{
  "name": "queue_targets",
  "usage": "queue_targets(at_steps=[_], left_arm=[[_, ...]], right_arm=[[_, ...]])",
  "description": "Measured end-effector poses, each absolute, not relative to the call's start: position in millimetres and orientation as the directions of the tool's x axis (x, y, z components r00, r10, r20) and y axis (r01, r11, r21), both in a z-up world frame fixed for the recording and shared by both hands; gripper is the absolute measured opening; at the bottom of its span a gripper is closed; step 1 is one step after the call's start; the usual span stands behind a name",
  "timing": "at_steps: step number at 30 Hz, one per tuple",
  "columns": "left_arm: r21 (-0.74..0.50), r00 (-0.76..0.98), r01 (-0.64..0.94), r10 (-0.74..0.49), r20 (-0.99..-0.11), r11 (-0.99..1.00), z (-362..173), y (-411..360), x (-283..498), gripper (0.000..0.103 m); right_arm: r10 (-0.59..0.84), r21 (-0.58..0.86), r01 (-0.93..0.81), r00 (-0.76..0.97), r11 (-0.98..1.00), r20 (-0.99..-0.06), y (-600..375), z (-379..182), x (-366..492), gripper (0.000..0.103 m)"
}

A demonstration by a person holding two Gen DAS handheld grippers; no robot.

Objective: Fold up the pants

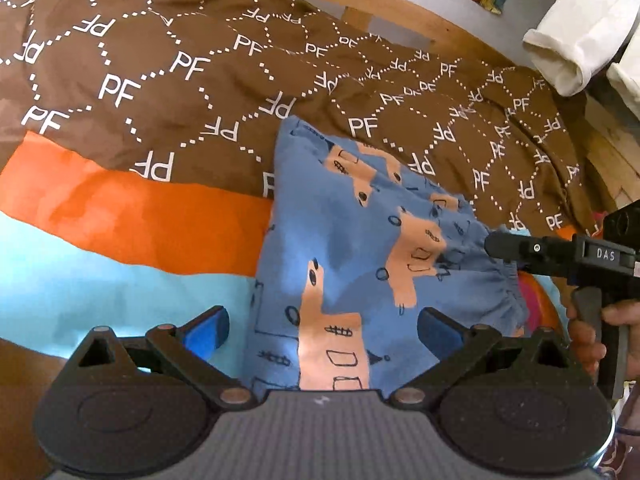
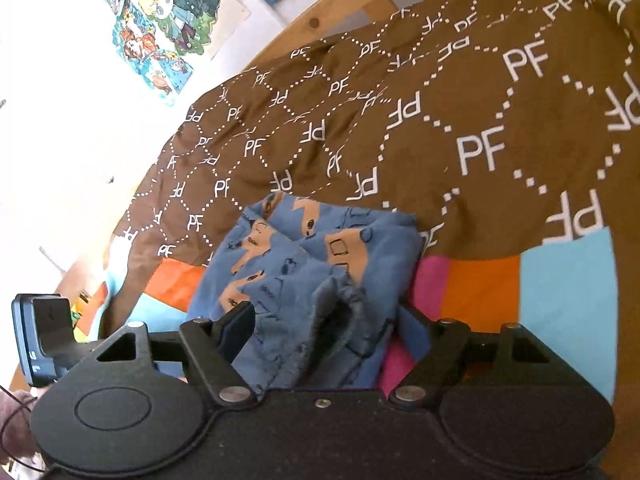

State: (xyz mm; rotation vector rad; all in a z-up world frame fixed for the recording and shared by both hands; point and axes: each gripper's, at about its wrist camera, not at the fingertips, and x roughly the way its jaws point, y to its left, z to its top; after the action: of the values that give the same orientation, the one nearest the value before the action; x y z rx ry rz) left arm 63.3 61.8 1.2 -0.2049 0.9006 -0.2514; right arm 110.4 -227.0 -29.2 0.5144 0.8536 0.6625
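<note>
The pants (image 1: 352,248), blue with peach patches and black doodles, lay on the bed across the seam where the brown blanket (image 1: 160,80) met the bright patchwork cover (image 1: 120,216) of orange, turquoise and pink. They were already doubled into a compact stack, with layered edges at the far end and the gathered elastic waistband toward the right. The fold looked well advanced; what seemed left was at most one more fold or a tidying of the loose waistband, which stood up bunched and open.

The left gripper (image 1: 320,330) hovered over the near edge of the pants, its blue-padded jaws spread wide with cloth below them but nothing pinched. The right gripper (image 2: 320,330) had its jaws wide around the raised waistband; the fabric sat between them, and the pads did not appear to press on it.

The blanket bore a repeated white "PF" inside dotted hexagons. The right gripper's side read "DAS". Cartoon posters (image 2: 160,20) hung on the far wall, their text unreadable.
</note>
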Motion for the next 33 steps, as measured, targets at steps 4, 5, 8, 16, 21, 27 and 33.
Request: queue_targets(at_steps=[4, 5, 8, 16, 21, 27, 33], left_arm=[[-0.288, 0.592, 0.109, -0.295, -0.750, 0.951, 0.2, 62.6, 65.4, 0.103], [-0.296, 0.590, 0.103, -0.298, -0.750, 0.950, -0.2, 63.6, 66.1, 0.103], [-0.313, 0.583, 0.090, -0.305, -0.753, 0.945, -0.7, 66.6, 68.2, 0.103], [-0.370, 0.578, 0.075, -0.343, -0.741, 0.926, -0.1, 77.8, 66.4, 0.098], [-0.413, 0.585, 0.028, -0.350, -0.732, 0.910, 0.3, 89.3, 65.6, 0.085], [-0.448, 0.586, -0.021, -0.351, -0.730, 0.894, -1.5, 97.3, 65.4, 0.069], [-0.410, 0.553, -0.015, -0.334, -0.763, 0.912, 0.2, 90.2, 66.7, 0.040]], right_arm=[[0.710, 0.664, -0.304, 0.490, 0.683, -0.506, -229.3, -30.5, 109.7, 0.081], [0.710, 0.666, -0.301, 0.492, 0.682, -0.505, -229.5, -30.8, 109.6, 0.081], [0.701, 0.664, -0.291, 0.502, 0.689, -0.507, -229.7, -31.1, 109.3, 0.078], [0.660, 0.666, -0.221, 0.533, 0.712, -0.529, -240.0, -36.4, 106.6, 0.046], [0.647, 0.643, -0.231, 0.535, 0.731, -0.543, -236.2, -34.5, 104.6, 0.043], [0.639, 0.640, -0.222, 0.541, 0.736, -0.548, -234.2, -35.0, 103.8, 0.042], [0.610, 0.612, -0.215, 0.559, 0.761, -0.562, -228.2, -31.9, 99.3, 0.040]])
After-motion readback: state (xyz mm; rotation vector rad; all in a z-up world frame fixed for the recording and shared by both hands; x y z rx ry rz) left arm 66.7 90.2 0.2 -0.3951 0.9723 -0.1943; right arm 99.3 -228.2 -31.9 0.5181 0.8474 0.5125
